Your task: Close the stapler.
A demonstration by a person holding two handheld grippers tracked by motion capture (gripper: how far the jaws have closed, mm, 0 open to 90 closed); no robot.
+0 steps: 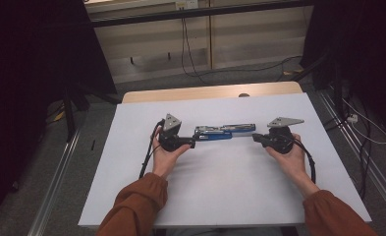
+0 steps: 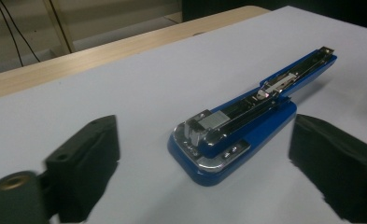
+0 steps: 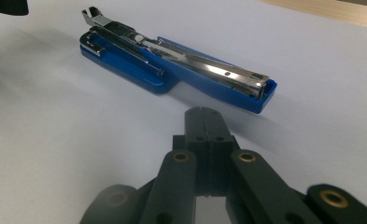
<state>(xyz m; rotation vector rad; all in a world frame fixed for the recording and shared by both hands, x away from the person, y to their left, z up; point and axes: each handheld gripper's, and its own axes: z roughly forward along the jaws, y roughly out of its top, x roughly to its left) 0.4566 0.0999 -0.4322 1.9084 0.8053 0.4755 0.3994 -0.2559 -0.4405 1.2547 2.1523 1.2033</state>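
A blue stapler [image 1: 224, 132] lies flat on the white sheet near the middle of the table, running left to right. It is swung fully open (lid folded back in line with the base), so its shiny metal staple channel [image 2: 246, 105] faces upward.

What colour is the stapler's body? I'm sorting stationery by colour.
Blue, with silver metal inner parts; the stapler shows it best in the left gripper view.
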